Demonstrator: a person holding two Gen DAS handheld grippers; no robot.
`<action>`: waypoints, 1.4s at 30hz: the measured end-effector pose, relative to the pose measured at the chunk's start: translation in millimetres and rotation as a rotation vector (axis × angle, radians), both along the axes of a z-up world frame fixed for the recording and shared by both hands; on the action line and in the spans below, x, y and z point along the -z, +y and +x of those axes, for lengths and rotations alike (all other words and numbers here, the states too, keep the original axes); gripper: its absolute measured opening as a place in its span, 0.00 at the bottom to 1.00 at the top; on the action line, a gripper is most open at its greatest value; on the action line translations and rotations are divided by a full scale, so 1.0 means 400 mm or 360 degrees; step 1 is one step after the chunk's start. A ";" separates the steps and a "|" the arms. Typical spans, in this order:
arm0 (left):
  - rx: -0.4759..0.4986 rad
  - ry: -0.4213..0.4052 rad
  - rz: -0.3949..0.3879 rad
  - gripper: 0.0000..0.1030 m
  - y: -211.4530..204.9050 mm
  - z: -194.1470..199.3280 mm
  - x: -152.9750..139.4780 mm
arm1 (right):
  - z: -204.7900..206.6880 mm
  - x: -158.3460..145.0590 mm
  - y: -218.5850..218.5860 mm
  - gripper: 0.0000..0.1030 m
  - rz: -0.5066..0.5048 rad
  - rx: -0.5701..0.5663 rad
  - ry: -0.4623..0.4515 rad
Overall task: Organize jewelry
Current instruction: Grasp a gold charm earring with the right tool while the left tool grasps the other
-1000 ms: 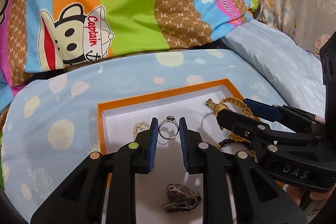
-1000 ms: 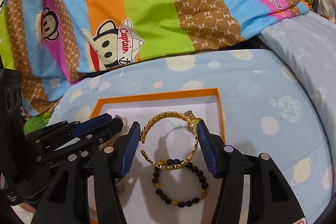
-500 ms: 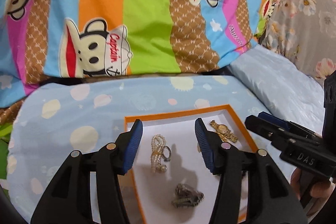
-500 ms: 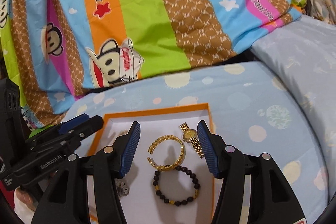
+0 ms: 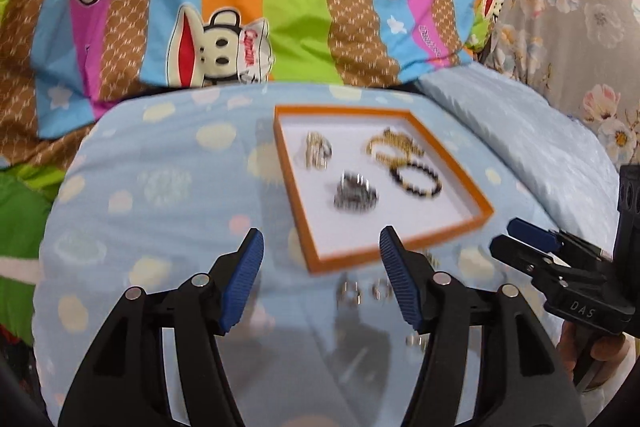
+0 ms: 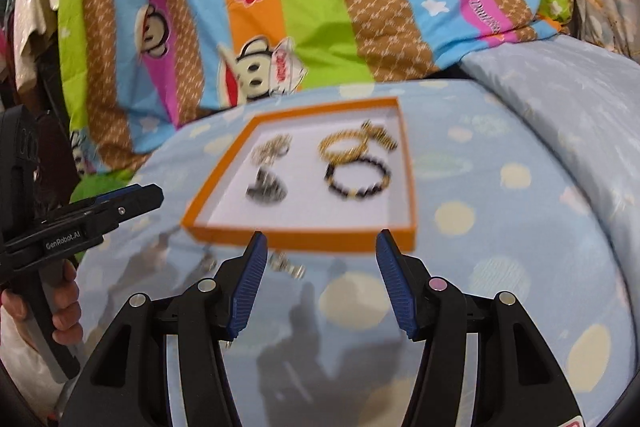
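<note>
Both views, tools above the blue spotted bedding [image 5: 160, 187]; left gripper [image 5: 320, 267] with jaws opening and nothing between them; right gripper [image 6: 320, 267] spread, likewise empty. Orange tray [image 6: 304, 241] lies beyond both, already holding a gold bangle [image 6: 344, 149], a black bead bracelet [image 6: 358, 179], a pearl piece [image 6: 272, 149] and a dark blurred item [image 6: 264, 189]. Loose small silver pieces [image 6: 286, 265] rest on the bedding just near of the tray's near rim; in the left view they [image 5: 362, 293] lie between the left gripper's fingertips, slightly right of centre; in the right view they sit beside its left finger; the left gripper is judged better placed. Blur hides their shape and long axis.
</note>
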State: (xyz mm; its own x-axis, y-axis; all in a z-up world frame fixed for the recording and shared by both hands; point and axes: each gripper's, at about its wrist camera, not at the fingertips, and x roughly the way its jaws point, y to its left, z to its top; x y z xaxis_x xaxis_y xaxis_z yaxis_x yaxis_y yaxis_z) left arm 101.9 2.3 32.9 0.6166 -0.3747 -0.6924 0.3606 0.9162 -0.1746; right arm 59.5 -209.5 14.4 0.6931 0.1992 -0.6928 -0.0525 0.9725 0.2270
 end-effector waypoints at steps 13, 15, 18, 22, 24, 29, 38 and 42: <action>-0.0032 0.0121 0.0075 0.57 0.009 -0.063 0.104 | 0.067 0.067 0.097 0.46 -0.0122 -0.0106 0.0143; -0.0028 0.0134 0.0076 0.57 0.010 -0.061 0.110 | 0.081 0.074 0.104 0.44 -0.0116 -0.0107 0.0168; -0.0021 0.0150 0.0071 0.57 0.009 -0.057 0.115 | 0.098 0.080 0.109 0.42 -0.0132 -0.0099 0.0188; -0.0017 0.0155 0.0070 0.57 0.010 -0.055 0.116 | 0.110 0.084 0.118 0.38 -0.0161 -0.0088 0.0205; -0.0015 0.0160 0.0069 0.57 0.008 -0.054 0.117 | 0.112 0.087 0.121 0.33 -0.0182 -0.0080 0.0213; -0.0015 0.0165 0.0069 0.57 0.007 -0.054 0.119 | 0.116 0.090 0.111 0.22 -0.0187 -0.0059 0.0222; 0.0048 0.0162 0.0039 0.57 -0.006 -0.069 0.113 | 0.101 0.080 0.091 0.22 -0.0123 -0.0038 0.0188; 0.0123 0.0164 0.0015 0.57 -0.038 -0.098 0.106 | 0.071 0.062 0.063 0.22 -0.0105 0.0010 0.0145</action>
State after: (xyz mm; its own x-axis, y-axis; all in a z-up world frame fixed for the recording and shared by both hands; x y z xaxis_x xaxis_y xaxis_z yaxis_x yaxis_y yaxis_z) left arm 62.6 -12.7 -9.6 0.5116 -0.4115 -0.7543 0.4110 0.8881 -0.2057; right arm 87.7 -184.5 -10.3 0.6276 0.1469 -0.7645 -0.0285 0.9857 0.1660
